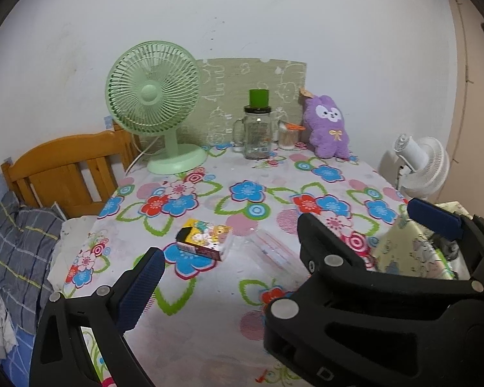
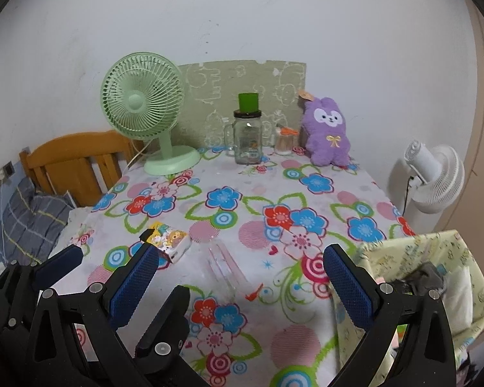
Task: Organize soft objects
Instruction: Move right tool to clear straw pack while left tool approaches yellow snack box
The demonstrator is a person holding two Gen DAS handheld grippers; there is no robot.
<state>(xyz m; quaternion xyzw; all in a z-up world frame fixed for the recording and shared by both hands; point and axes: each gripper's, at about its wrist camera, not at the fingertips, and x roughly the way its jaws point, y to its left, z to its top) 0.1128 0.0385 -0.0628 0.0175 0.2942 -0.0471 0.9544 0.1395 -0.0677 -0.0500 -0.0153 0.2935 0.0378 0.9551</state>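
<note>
Both grippers hover low over the near end of a table w/ a white floral-print tablecloth (image 2: 258, 193), neither holding anything. Left gripper (image 1: 229, 271): jaws spread wide, blue-padded fingers (image 1: 142, 287) apart, nothing between them but cloth. Right gripper (image 2: 242, 287): also wide, pads well apart, over bare tablecloth. The soft thing, a purple plush bunny w/ white face and small yellow bow (image 2: 326, 132), sits upright at the far right of the table, back to the wall, well away from both tools. Just left of it: a small clear jar of toothpicks w/ orange lid (image 2: 284, 143), then a clear glass mug-jar w/ handle and green cap (image 2: 247, 135). Far left: a mint-green desk fan (image 2: 145, 109) on its round base. Mid-table, nearer the grippers: a small yellow cartoon-print box (image 2: 167, 240) lying flat, and beside it a clear plastic tube-like item (image 2: 224, 264), hard to make out. Pale yellow patterned cloth (image 2: 419, 258) drapes at the table's right edge, near the right gripper's right finger. White standing fan (image 2: 435, 177) off to the right; wooden headboard (image 2: 77, 158) and grey plaid pillow (image 2: 32, 219) to the left.
</note>
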